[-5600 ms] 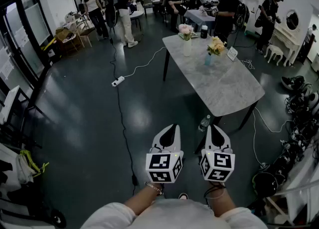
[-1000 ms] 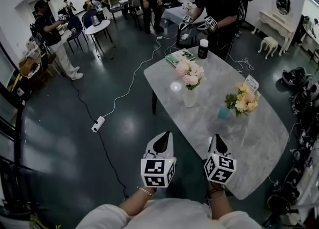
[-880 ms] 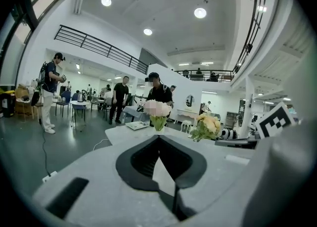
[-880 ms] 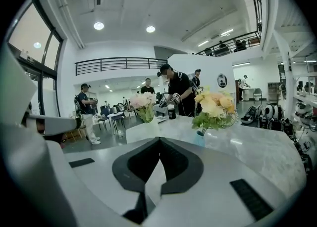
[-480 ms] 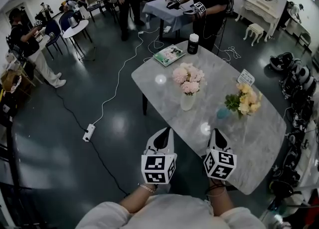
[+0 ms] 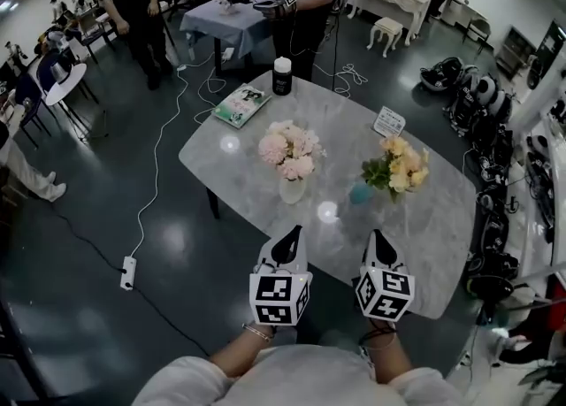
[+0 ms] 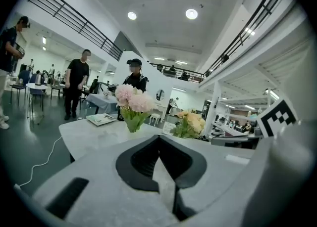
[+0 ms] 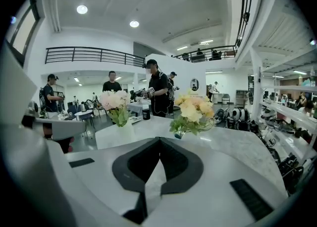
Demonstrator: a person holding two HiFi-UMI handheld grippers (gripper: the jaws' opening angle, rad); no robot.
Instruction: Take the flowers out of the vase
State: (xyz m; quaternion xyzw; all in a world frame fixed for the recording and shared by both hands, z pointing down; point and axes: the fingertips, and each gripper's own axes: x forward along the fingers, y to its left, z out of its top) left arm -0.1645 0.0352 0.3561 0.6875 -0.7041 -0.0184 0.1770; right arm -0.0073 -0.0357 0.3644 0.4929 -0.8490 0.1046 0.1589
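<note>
The left gripper [image 6: 293, 231] and right gripper [image 6: 378, 234] are both closed tight and empty, side by side at the near edge of the marble table [image 6: 433, 227]. Farther on, pink flowers [image 6: 290, 153] stand in a white vase [image 6: 292, 190] on the left, yellow flowers [image 6: 400, 165] in a small blue vase [image 6: 358, 193] on the right, both well apart from the jaws
</note>
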